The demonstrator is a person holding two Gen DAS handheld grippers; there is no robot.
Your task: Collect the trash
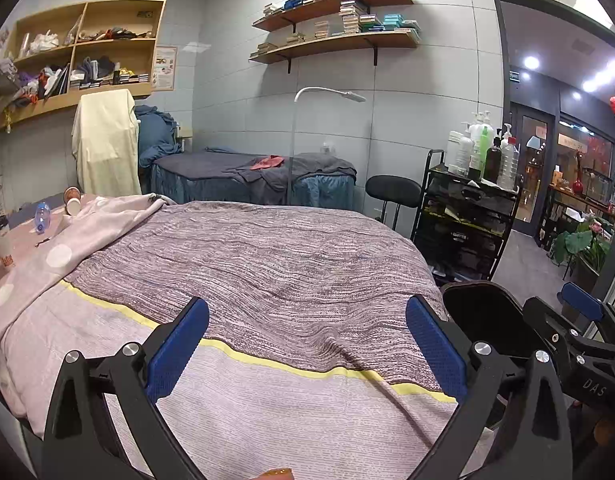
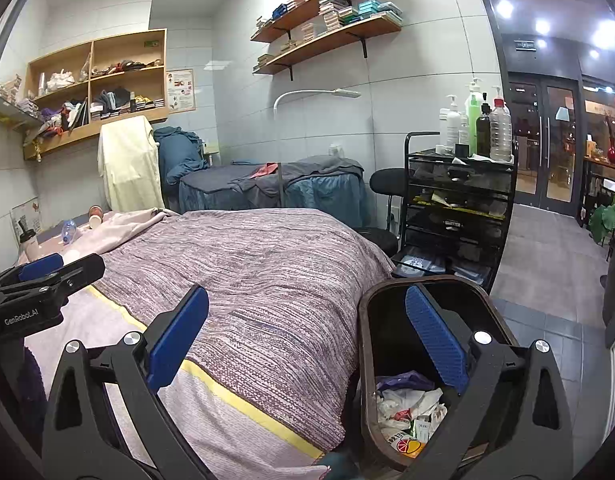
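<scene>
Nearest the camera, the left gripper point(image 1: 307, 344) hangs over the foot of the bed point(image 1: 267, 264) with its blue-padded fingers point(image 1: 179, 348) spread wide and nothing between them; below it lies only the striped grey-pink blanket with a yellow band across it. The right gripper point(image 2: 307, 340) is likewise wide open and empty. Its left finger stands over the blanket edge, its right finger in front of the mouth of a dark, brown-rimmed trash bin point(image 2: 365, 344) that sits on the floor just beside the bed's right side. Inside the bin lies crumpled rubbish point(image 2: 403, 408): white wrappers, a purple scrap and a printed packet.

Farther up the bed, at its left head end, a polka-dot pink cover is bunched up. On the surface beside it rest a lidded drink cup with a straw point(image 1: 1, 240), a clear plastic bottle with a blue label point(image 1: 42, 216) lying on its side, and what look like two paper cups point(image 1: 72, 200) tipped over, though they are small and hard to read.

To the right, a black trolley point(image 2: 459, 208) carries pump bottles, with a round black stool point(image 2: 391, 184) next to it. Beyond stands a second bed in blue-grey covers point(image 1: 255, 176), a white lamp arching above it, and wooden shelves on the tiled wall.
</scene>
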